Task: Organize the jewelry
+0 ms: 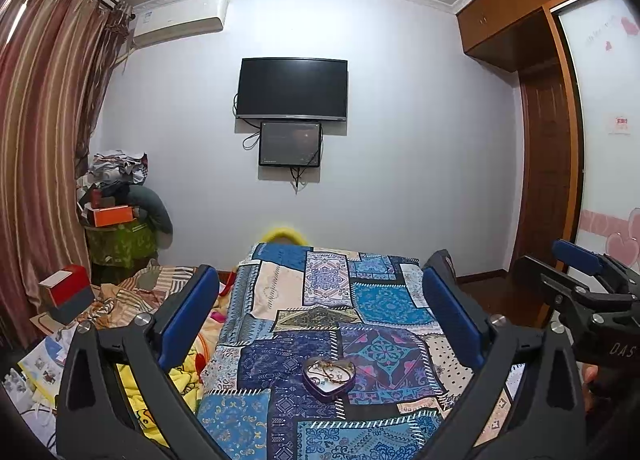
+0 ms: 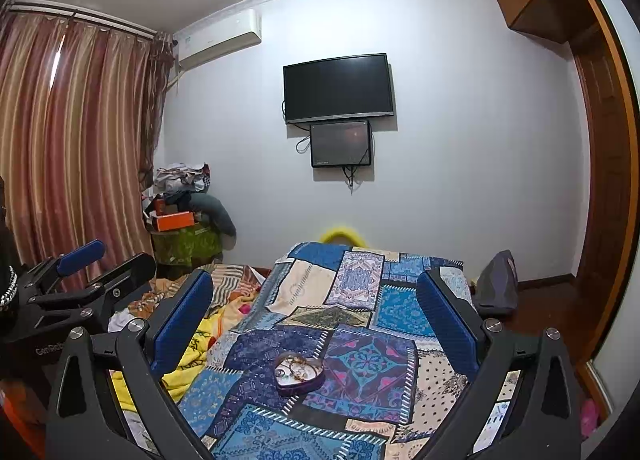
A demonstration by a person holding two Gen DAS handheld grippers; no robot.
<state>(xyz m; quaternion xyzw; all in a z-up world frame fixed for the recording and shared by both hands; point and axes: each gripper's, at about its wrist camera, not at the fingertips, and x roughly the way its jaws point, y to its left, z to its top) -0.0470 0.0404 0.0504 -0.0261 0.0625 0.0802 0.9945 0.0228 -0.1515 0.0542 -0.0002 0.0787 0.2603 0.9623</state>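
A small heart-shaped purple box [image 1: 329, 376] lies open on the blue patchwork cloth [image 1: 320, 296], with thin gold jewelry [image 1: 326, 368] tangled inside it. It also shows in the right wrist view [image 2: 298, 374]. My left gripper [image 1: 320, 304] is open and empty, held above and behind the box. My right gripper [image 2: 316, 306] is open and empty too, at a like height. Each gripper shows at the edge of the other's view: the right gripper [image 1: 580, 280] and the left gripper [image 2: 76, 268].
The patchwork cloth [image 2: 360, 300] covers a narrow table. A bed with yellow and striped bedding [image 1: 160, 300] lies to the left. A red and grey box [image 1: 66, 292] sits on it. A cluttered stand [image 1: 116, 227] fills the corner. A dark bag [image 2: 496, 284] sits on the floor at right.
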